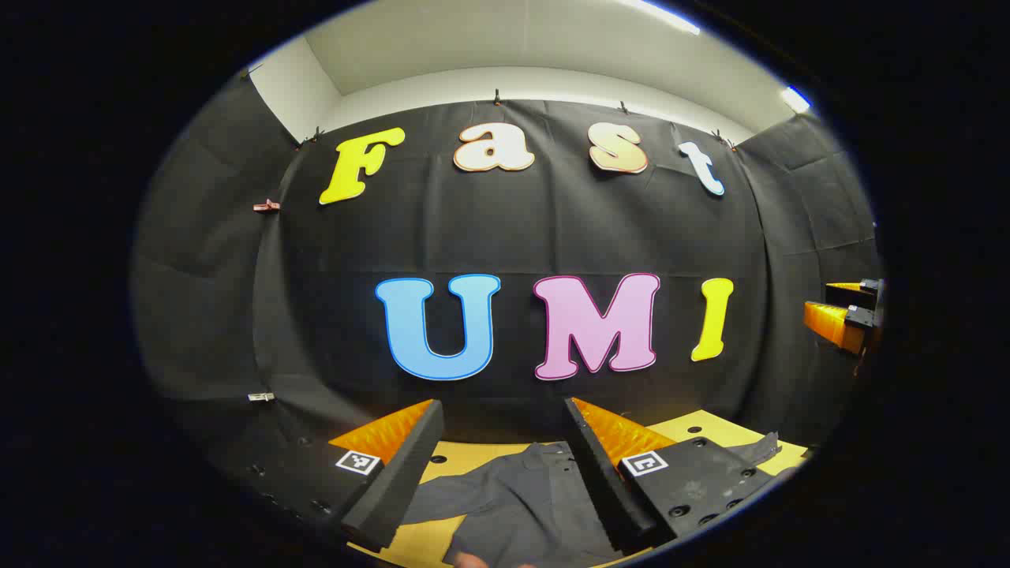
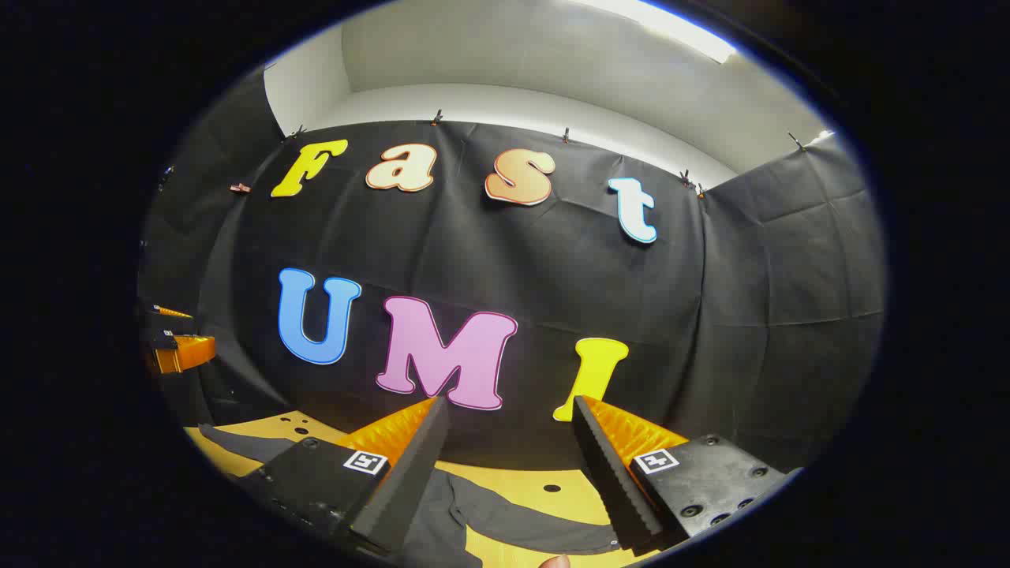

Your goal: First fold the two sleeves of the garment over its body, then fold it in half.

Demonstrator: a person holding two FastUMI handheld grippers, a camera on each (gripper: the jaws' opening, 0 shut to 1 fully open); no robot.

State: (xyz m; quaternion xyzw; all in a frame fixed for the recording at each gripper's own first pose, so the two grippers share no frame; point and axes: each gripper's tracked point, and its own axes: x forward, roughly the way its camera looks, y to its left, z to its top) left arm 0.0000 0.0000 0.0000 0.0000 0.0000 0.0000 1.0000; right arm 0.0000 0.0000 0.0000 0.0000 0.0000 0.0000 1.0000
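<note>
We hold the left gripper point(image 1: 503, 414) and right gripper point(image 2: 510, 410) raised above the table point(image 2: 513, 485), both spread wide and empty. The shirt point(image 1: 521, 505), thin dark limp cloth, lies flat below. We should drop low and pinch each sleeve point(image 2: 529, 525) near its cuff.

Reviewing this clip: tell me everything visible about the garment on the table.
The garment is a dark grey, thin woven-looking shirt lying flat on the yellow wooden table, unfolded so far. In the left gripper view a collar area shows near the middle and a sleeve end reaches right. In the right gripper view both sleeves spread outward. Both claws are open above it, apparently not touching it.
</note>
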